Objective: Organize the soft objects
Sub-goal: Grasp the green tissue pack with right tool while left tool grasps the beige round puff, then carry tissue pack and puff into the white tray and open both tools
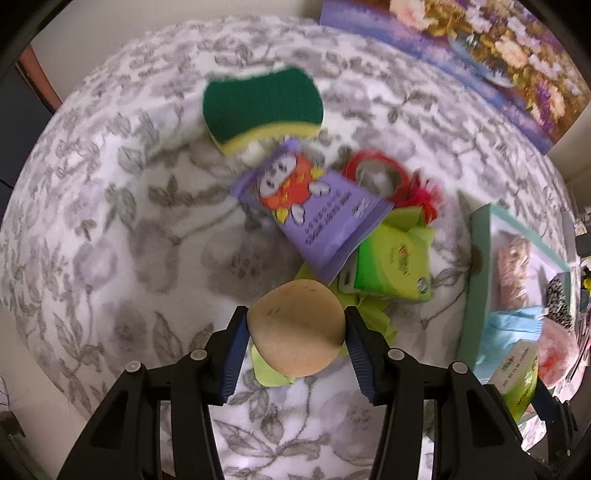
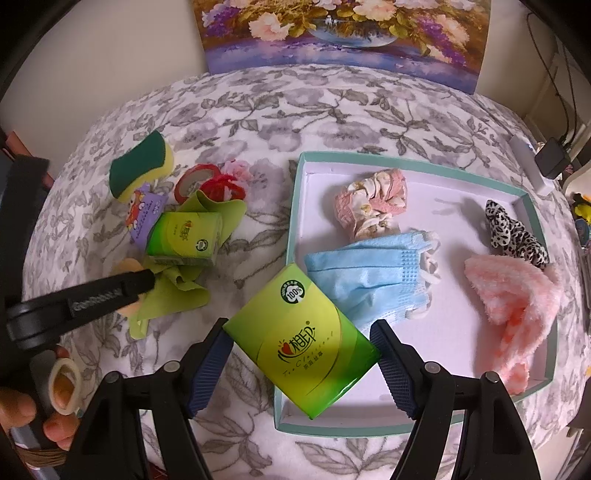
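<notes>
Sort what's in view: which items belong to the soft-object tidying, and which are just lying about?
Job items: beige puff in left gripper; green tissue pack in right gripper; tray; blue mask; pink fluffy cloth; floral scrunchie; leopard scrunchie; sponge; green cloth.

Lying about: flower painting; red tape roll; charger.

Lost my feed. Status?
Left gripper shut on tan round sponge. Right gripper holds green tissue pack over teal tray. Nothing blocking.
</notes>
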